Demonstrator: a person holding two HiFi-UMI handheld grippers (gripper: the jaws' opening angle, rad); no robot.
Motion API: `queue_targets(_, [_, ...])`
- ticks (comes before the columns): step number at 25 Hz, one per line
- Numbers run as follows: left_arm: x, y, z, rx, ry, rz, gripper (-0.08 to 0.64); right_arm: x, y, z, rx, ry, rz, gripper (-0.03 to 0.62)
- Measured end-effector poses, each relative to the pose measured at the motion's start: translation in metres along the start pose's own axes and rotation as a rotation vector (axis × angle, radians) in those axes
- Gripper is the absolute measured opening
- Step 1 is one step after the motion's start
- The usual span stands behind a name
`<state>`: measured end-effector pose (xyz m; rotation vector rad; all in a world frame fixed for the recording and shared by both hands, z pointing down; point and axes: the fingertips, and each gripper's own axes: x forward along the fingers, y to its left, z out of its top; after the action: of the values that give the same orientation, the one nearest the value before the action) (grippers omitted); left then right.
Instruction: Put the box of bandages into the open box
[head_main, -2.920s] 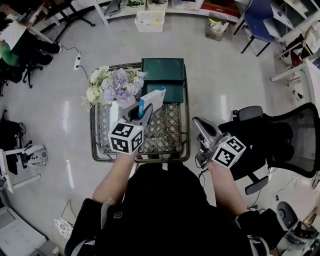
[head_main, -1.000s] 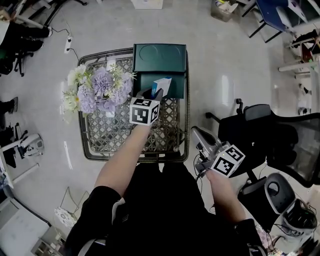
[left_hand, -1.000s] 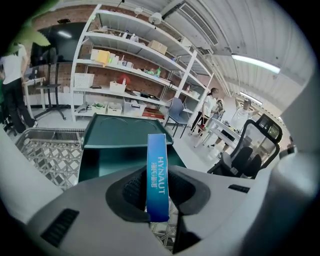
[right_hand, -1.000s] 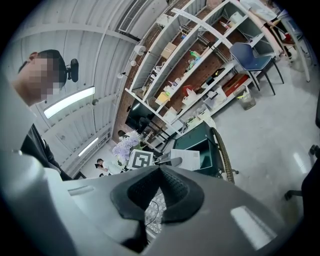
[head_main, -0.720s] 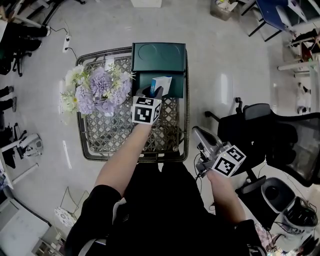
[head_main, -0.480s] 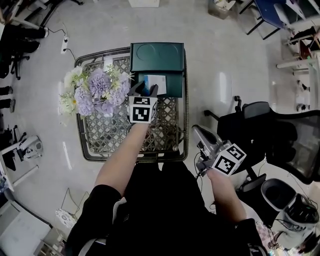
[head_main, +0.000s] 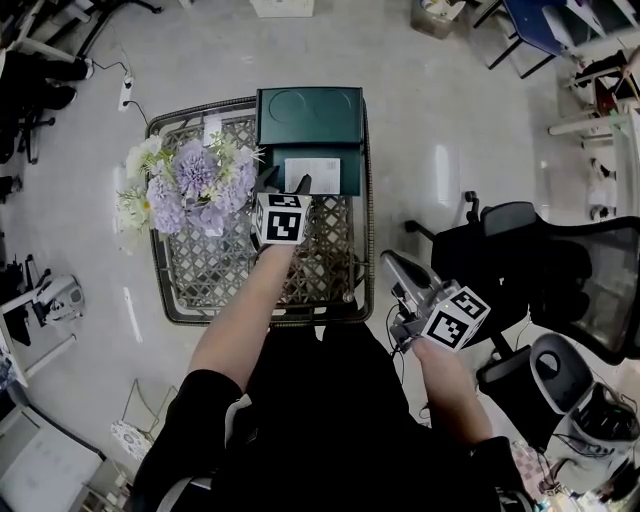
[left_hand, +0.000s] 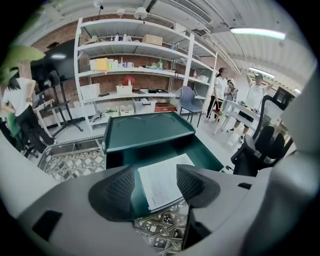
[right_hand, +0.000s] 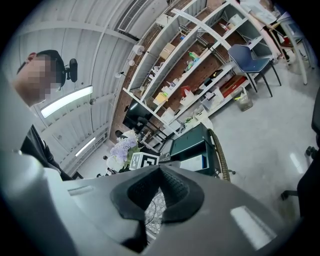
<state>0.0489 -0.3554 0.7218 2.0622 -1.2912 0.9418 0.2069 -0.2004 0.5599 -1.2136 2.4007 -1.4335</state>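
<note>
The bandage box (head_main: 312, 175) lies flat, white face up, inside the dark green open box (head_main: 345, 180), whose lid (head_main: 310, 108) stands behind it. My left gripper (head_main: 284, 183) hovers just in front of it. Its jaws are opening, and the left gripper view shows the bandage box (left_hand: 162, 182) lying in the gap beyond the pads (left_hand: 117, 192), untouched by them. The green box's lid (left_hand: 147, 131) fills the view ahead. My right gripper (head_main: 393, 265) hangs off the basket's right side, shut on nothing (right_hand: 160, 175).
The green box sits at the far right of a wire basket table (head_main: 250, 270). A bunch of purple and white flowers (head_main: 185, 185) stands at its left. A black office chair (head_main: 545, 270) is to the right. Shelving (left_hand: 140, 75) and people stand beyond.
My left gripper carried the bandage box forward over the green box and let go; the box tipped from upright to flat inside it. The right gripper stayed put.
</note>
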Motion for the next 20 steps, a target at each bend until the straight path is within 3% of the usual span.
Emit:
queue_targets(8, [-0.021,-0.006,0.014,-0.005,-0.092,-0.022,0.249,0.0,0.002,-0.002,-0.011,0.001,0.005,0.011])
queue_targets(16, [-0.072,-0.025,0.021,-0.025,-0.152,-0.077,0.243,0.001,0.043,0.021,-0.082,-0.036,0.06,0.011])
queue_targets(20, [-0.099,-0.028,0.025,-0.013,-0.197,-0.1,0.159,-0.002,0.06,0.029,-0.131,-0.05,0.077,0.011])
